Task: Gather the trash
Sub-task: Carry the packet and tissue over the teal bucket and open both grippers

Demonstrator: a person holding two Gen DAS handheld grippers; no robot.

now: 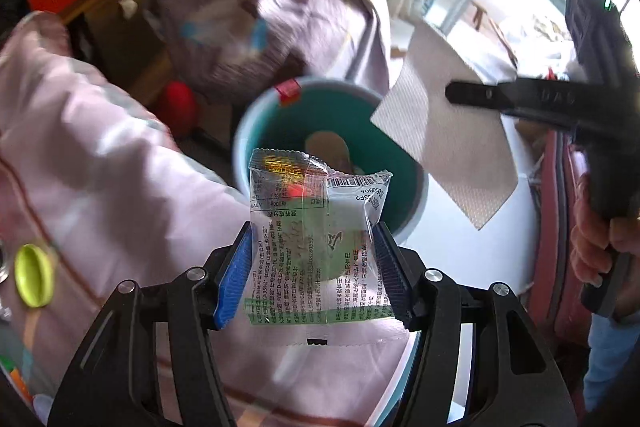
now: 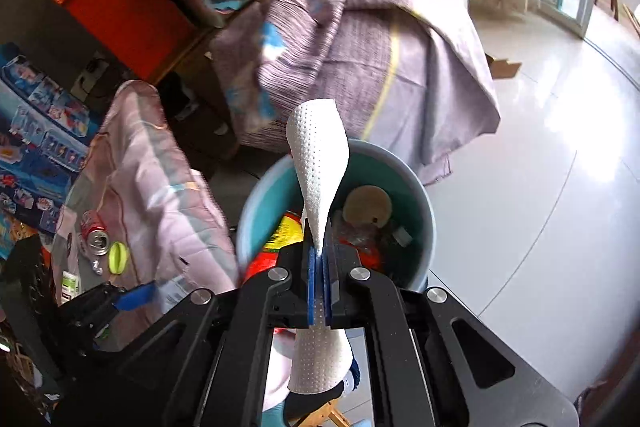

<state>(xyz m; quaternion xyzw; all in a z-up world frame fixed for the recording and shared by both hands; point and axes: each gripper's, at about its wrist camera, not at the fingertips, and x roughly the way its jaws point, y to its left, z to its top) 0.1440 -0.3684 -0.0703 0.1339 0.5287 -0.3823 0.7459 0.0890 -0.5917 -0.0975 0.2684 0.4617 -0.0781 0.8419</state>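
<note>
A: Two bits of trash are up in the air, and both are near the bin (image 2: pixel 416 187). The wrapper (image 1: pixel 316 239) sits between the blue pads of the left gripper (image 1: pixel 314 267), which squeeze it from both sides. The bin is just past it, lower down.

B: And the tissue (image 2: pixel 318 167)?

A: The right gripper (image 2: pixel 320 291) is pinched tight on it. The tissue sticks up past the tips and hangs over the open bin.

B: So is the job done?

A: Not yet, I think. Some trash is in the bin already, like a round tan thing (image 2: pixel 368 205) and some red and yellow bits. But these two pieces are not dropped in.

B: Anything else left?

A: Yes. A can (image 2: pixel 94 237) and a green lid (image 2: pixel 118 257) lie on the pink blanket (image 2: pixel 160 195) beside the bin, well apart from both grippers.
</note>
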